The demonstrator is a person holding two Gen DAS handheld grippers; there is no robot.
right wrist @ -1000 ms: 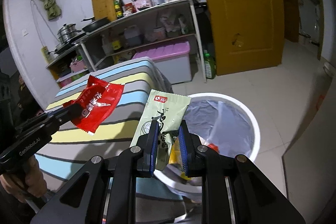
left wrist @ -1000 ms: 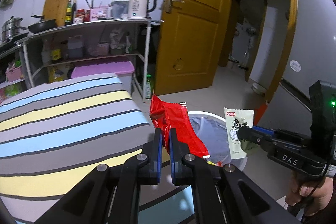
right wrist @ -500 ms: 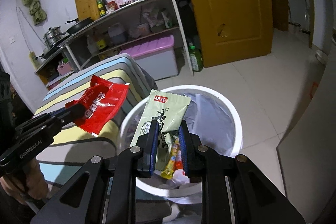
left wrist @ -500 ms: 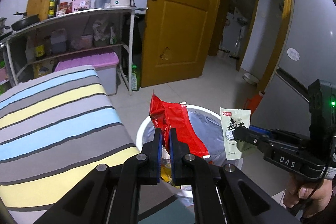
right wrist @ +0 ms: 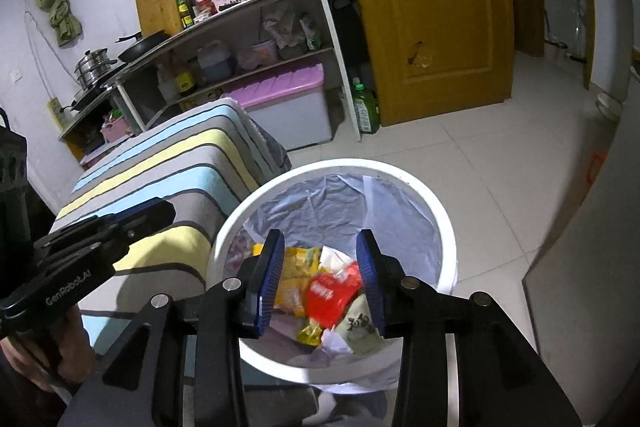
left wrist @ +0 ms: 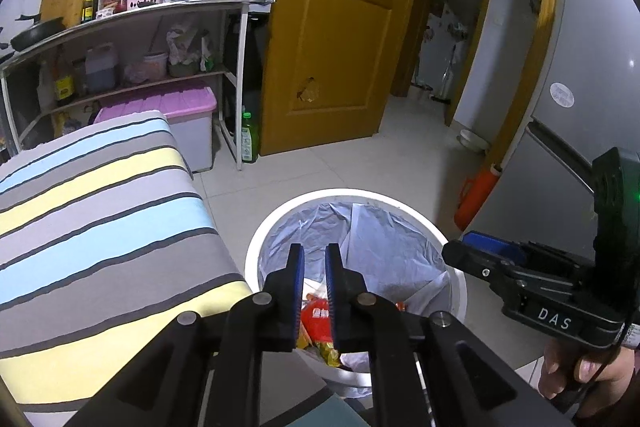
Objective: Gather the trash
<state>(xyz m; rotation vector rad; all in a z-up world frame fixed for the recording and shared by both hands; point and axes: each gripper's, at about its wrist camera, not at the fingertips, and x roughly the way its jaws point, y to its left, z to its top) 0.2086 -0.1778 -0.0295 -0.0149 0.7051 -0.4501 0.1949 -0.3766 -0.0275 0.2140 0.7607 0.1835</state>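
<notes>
From the left wrist, the left gripper (left wrist: 314,285) hovers over the white trash bin (left wrist: 256,247), its jaws just parted and empty, the red wrapper (left wrist: 318,321) lying inside. From the right wrist, the right gripper (right wrist: 322,277) has just sprung wide, released, the green packet (right wrist: 360,327) resting in the bin beside the striped bed (right wrist: 168,163).

Both grippers are seen as black plastic with blue ribbed pads and silver screws, the left gripper (left wrist: 314,287) marked "GenRobot.AI", the right gripper (right wrist: 322,279) marked "DAS" with a green light and a thin black cable.
</notes>
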